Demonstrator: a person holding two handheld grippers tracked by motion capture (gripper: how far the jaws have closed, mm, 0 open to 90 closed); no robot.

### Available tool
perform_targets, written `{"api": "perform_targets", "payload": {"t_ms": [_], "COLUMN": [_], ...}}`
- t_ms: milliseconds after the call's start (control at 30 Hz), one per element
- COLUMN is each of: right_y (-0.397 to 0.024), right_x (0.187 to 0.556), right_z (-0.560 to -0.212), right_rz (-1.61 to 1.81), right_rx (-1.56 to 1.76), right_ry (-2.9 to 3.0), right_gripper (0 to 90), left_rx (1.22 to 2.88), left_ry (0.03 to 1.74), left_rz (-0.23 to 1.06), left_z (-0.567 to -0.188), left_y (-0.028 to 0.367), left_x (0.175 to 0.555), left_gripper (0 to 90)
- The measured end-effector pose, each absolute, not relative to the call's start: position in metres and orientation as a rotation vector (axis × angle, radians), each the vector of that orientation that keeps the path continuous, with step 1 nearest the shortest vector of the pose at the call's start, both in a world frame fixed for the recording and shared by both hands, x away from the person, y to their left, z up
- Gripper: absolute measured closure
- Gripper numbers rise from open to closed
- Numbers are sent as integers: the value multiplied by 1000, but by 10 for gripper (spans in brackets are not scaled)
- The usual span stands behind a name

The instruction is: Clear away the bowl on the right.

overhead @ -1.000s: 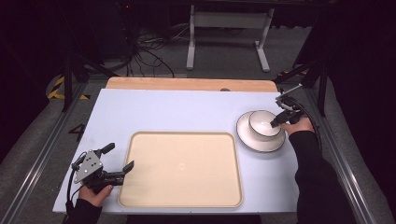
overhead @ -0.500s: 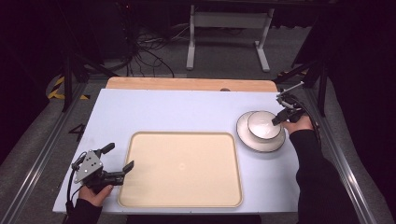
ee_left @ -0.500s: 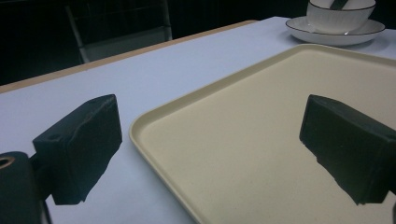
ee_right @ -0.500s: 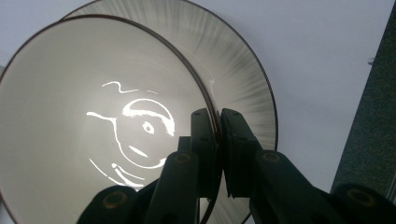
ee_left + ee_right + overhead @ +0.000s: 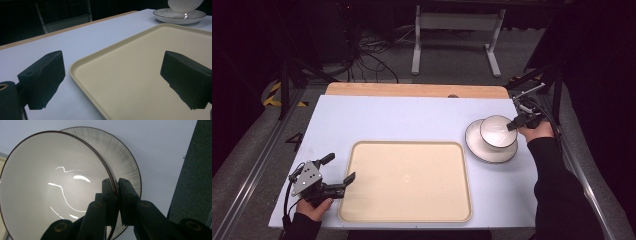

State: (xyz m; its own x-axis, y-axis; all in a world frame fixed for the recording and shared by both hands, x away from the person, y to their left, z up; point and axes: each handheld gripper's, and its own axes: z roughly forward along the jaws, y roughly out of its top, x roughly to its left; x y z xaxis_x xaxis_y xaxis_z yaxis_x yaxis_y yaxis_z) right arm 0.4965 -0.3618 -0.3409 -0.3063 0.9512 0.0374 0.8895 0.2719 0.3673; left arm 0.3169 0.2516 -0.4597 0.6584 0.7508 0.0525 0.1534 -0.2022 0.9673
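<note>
Right gripper (image 5: 513, 125): gripping the bowl (image 5: 497, 131) by its rim, one jaw inside the wall and one outside, pads pressing on it (image 5: 117, 195); sitting at the bowl's right edge in the high view.
Bowl: hanging tilted in that grip, just above the plate (image 5: 479, 150); showing a dark line round the rim and a glossy white inside (image 5: 50, 187); seen from the left gripper view as lifted clear of the plate (image 5: 183, 3).
Plate: lying flat on the table (image 5: 412, 120), right of the tray (image 5: 407, 180), near its far right corner (image 5: 178, 17).
Left gripper (image 5: 339, 172): jaws standing wide apart, holding nothing; resting low at the tray's near left corner, one jaw over the table, the other over the tray (image 5: 112, 72).
Tray: sitting bare at the table's near middle.
</note>
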Motion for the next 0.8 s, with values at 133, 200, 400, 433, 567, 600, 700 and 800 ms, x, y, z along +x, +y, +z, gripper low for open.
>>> {"api": "perform_targets", "payload": {"t_ms": [133,200,400,433,567,600,700,800], "right_y": [-359,-356,-353,-353,-353,-353,-353,-351], "right_x": [493,491,488,487,485,484,483,480], "right_z": [-331,-325,-308,-305,-296,-294,-291,-288], "right_rz": [498,483,514,521,528,526,525,529], "right_rx": [1704,1682,1653,1650,1644,1642,1636,1620], "right_ry": [2355,2353,2354,2348,2340,2342,2345,2352], "right_gripper": [838,837,835,835,835,835,835,834], "left_rx": [1719,1719,1720,1720,1720,1720,1720,1719], "left_ry": [737,736,736,736,736,736,736,736], "left_rz": [644,644,643,643,643,643,643,644], "left_z": [-460,-460,-460,-460,-460,-460,-460,-460], "left_y": [252,252,252,252,252,252,252,251], "left_x": [317,317,317,317,317,317,317,317], "left_gripper": [63,63,63,63,63,63,63,64]}}
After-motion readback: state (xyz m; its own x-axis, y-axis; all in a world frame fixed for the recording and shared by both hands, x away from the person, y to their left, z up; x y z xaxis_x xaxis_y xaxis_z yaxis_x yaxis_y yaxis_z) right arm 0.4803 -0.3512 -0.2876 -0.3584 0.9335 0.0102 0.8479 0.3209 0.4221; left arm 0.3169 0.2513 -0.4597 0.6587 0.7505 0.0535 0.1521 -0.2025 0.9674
